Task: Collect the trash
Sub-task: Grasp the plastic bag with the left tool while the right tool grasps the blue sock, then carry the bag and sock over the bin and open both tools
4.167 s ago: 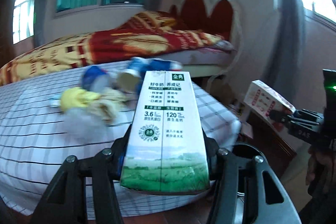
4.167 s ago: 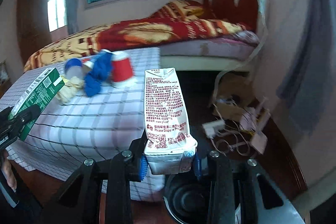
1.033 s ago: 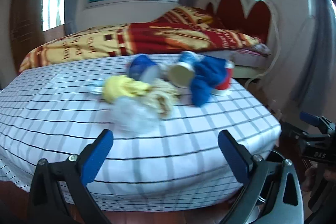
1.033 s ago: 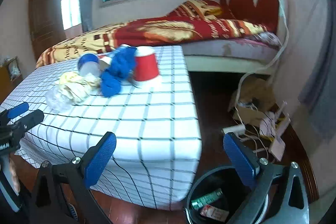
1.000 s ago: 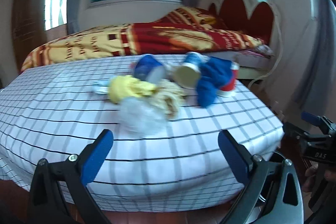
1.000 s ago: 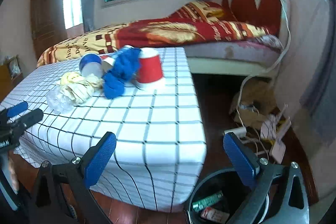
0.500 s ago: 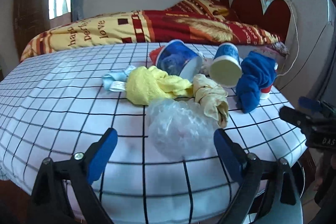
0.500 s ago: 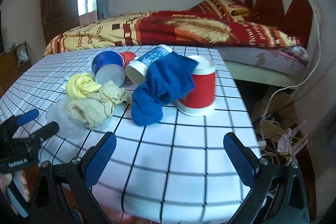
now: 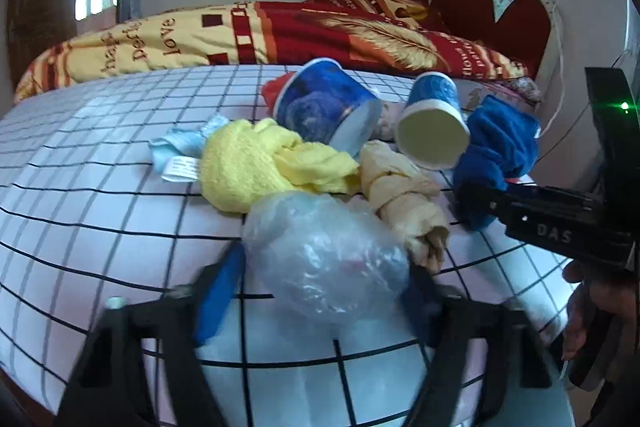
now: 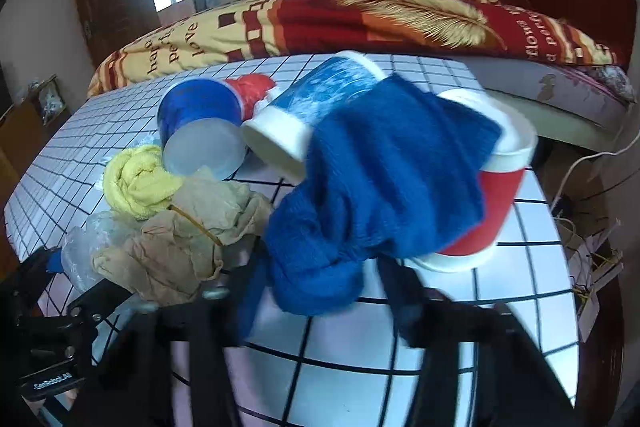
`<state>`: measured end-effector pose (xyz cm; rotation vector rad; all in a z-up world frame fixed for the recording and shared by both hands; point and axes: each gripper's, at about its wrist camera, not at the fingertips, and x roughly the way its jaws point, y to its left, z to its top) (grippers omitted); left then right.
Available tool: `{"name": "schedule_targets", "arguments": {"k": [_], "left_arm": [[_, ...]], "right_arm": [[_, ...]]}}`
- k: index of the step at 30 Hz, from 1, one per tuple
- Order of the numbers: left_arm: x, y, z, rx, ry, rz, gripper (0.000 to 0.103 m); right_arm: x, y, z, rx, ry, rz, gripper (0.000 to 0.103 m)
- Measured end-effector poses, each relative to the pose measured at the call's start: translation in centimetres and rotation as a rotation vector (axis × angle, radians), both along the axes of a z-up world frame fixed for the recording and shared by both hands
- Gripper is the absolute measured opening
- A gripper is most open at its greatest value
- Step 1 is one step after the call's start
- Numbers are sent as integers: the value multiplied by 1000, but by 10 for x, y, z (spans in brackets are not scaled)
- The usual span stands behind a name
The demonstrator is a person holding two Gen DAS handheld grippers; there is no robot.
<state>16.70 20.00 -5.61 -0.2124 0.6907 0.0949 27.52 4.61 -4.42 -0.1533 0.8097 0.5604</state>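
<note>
Jaws first, left wrist view: the left gripper (image 9: 320, 291) has just been closing, and its blue pads now sit on either side of the clear bag (image 9: 324, 259) — the left pad right at its edge, the right pad half hidden behind it. The bag looks pinched rather than loose, though motion blur keeps that a judgement. It lies dead ahead, at the near edge of the checked cloth (image 9: 80, 227), its long axis running across the jaws, so the squeeze takes it along its length. Just beyond it lie the yellow rag (image 9: 260, 163) and the tan wad (image 9: 404, 199), both touching the bag, so lifting it may drag them. The right gripper (image 9: 476, 199) reaches in from the right, its tips at the blue sock (image 9: 500, 151).

Right wrist view: the right gripper (image 10: 320, 291) has also just been closing, and the lower end of the blue sock (image 10: 380, 183) hangs between its fingers — seemingly gripped, though blur hides the contact. The sock's long axis runs away from the jaws, up over the red cup (image 10: 488, 203), on which its far end rests. A lift may therefore tip that cup. At lower left the left gripper (image 10: 60, 267) sits at the bag.
</note>
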Motion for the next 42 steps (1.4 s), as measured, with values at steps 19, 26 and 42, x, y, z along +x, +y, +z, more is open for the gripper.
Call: {"name": "schedule_targets", "arguments": {"k": [19,26,42], "left_arm": [[-51,13,35,22,-118,50,47],[-67,-12,48,20,-162,5,47],[-58,-113,52,29,-170,-236,46]], "right_arm": [[-83,-28,34,-1,-200,125,34],[-108,-64,50,-6,-235,94,34],[-143,-186,52,1,-239,-99,34]]}}
